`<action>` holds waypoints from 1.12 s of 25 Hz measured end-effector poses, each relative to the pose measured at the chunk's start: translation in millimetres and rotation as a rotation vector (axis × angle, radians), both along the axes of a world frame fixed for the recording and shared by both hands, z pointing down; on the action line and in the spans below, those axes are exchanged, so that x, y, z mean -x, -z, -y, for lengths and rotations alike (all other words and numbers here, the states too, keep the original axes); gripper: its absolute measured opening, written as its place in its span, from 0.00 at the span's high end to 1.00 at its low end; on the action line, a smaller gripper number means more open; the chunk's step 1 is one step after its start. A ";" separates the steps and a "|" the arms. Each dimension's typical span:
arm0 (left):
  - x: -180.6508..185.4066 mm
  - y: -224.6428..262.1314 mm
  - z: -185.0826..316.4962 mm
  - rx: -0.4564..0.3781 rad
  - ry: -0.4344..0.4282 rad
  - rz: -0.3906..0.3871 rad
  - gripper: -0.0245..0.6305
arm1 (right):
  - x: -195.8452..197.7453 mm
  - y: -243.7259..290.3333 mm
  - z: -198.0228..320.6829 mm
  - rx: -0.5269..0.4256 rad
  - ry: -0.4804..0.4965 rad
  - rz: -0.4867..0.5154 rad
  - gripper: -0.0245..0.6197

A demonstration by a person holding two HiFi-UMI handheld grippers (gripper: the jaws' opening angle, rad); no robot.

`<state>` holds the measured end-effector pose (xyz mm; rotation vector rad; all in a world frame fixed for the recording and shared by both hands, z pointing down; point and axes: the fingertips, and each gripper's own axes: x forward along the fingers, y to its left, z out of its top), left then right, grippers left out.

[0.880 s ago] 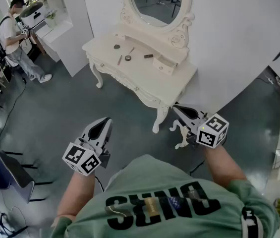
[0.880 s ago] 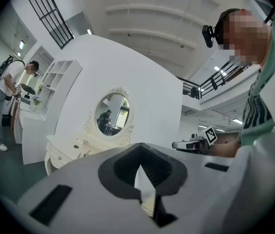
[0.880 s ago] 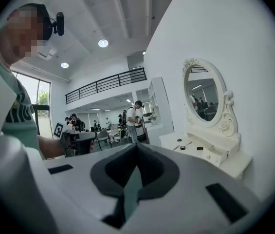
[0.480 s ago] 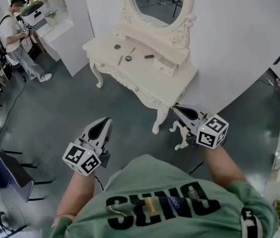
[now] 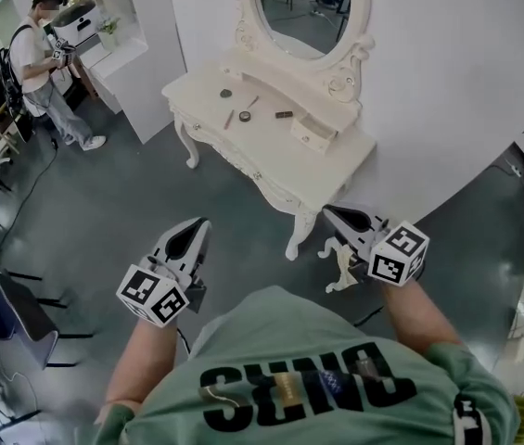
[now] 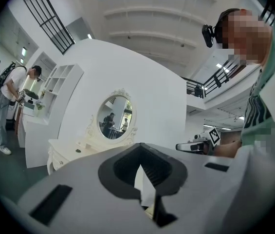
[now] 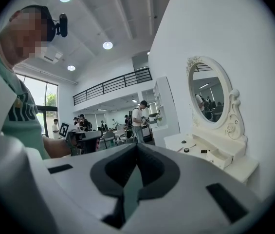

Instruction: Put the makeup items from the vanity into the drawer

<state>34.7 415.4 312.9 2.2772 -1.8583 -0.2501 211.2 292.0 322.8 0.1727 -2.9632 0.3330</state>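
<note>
A cream vanity (image 5: 331, 170) with an oval mirror (image 5: 310, 7) stands some way ahead of me. On its top lie a small dark round pot (image 5: 225, 93), a second round pot (image 5: 244, 116), two thin pencil-like sticks (image 5: 228, 120) and a dark oblong case (image 5: 284, 115). A small drawer (image 5: 313, 135) under the mirror shelf is pulled out. My left gripper (image 5: 200, 222) and right gripper (image 5: 328, 210) are held level in front of my body, well short of the vanity, both shut with nothing in them. The right gripper view shows the drawer (image 7: 220, 157) and the items (image 7: 186, 150) far off.
A person (image 5: 44, 63) stands by a white shelf unit (image 5: 136, 54) at the far left. Chairs (image 5: 6, 318) and cables line the left edge. A curved white wall (image 5: 447, 82) rises behind the vanity. Grey floor lies between me and the vanity legs (image 5: 297, 237).
The head view has shifted a little, so the vanity sits slightly lower and nearer in the frame. Both grippers have kept their places and stayed shut.
</note>
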 end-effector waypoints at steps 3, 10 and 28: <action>-8.7 -0.8 12.3 -0.007 0.031 -0.007 0.95 | -7.7 0.2 17.4 -0.006 0.025 0.005 0.95; 15.5 -33.5 57.4 0.037 0.048 -0.037 0.95 | 25.6 -24.6 71.0 0.017 0.061 -0.006 0.95; 362.1 -58.1 375.5 0.141 -0.203 -0.007 0.95 | 349.2 -30.6 339.4 0.076 -0.145 0.043 0.95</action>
